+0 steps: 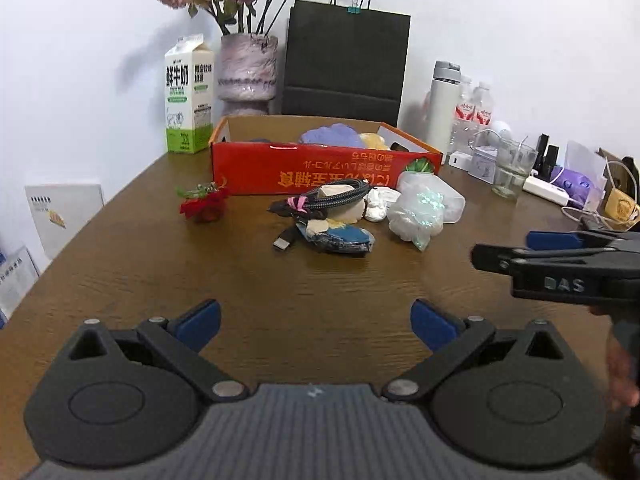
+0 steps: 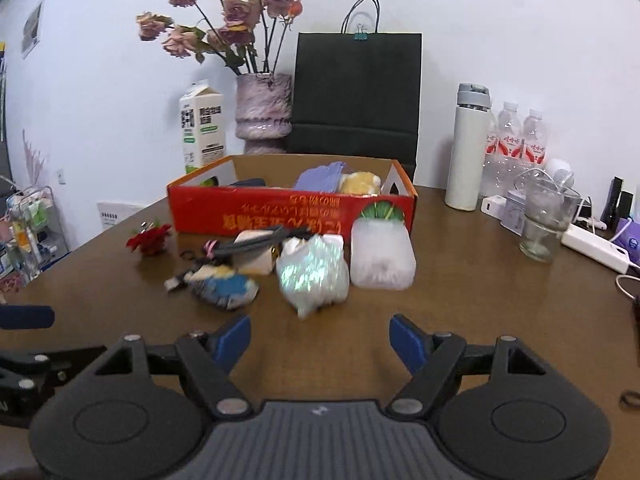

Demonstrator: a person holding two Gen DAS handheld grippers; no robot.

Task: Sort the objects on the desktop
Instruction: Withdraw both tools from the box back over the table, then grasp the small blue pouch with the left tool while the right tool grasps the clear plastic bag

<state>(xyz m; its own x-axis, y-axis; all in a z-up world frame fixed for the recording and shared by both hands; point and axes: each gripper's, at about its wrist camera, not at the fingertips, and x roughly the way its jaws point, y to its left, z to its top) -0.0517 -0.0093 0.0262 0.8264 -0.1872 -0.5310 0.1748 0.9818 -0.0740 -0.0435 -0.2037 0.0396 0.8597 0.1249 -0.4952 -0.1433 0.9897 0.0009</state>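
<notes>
**Both grippers stood spread and empty before a clutter of items waiting to be sorted.**

Left wrist view: the left gripper (image 1: pixel 316 324) hung wide apart over bare desk (image 1: pixel 120 264), pinching nothing; the braided cable (image 1: pixel 332 196), blue pouch (image 1: pixel 340 236) and red flower (image 1: pixel 202 204) lay mid-desk, just in front of the red box (image 1: pixel 320 168), apparently the bin for them, already holding a purple item (image 1: pixel 332 134). Right wrist view: the right gripper (image 2: pixel 320 338) was likewise parted and empty, facing the iridescent bag (image 2: pixel 312 276) beside a frosted container (image 2: pixel 382 256), probably its nearest pick.

Even, bright indoor light, soft shadows on the wall, strong fisheye bending at edges, slight motion blur.
</notes>
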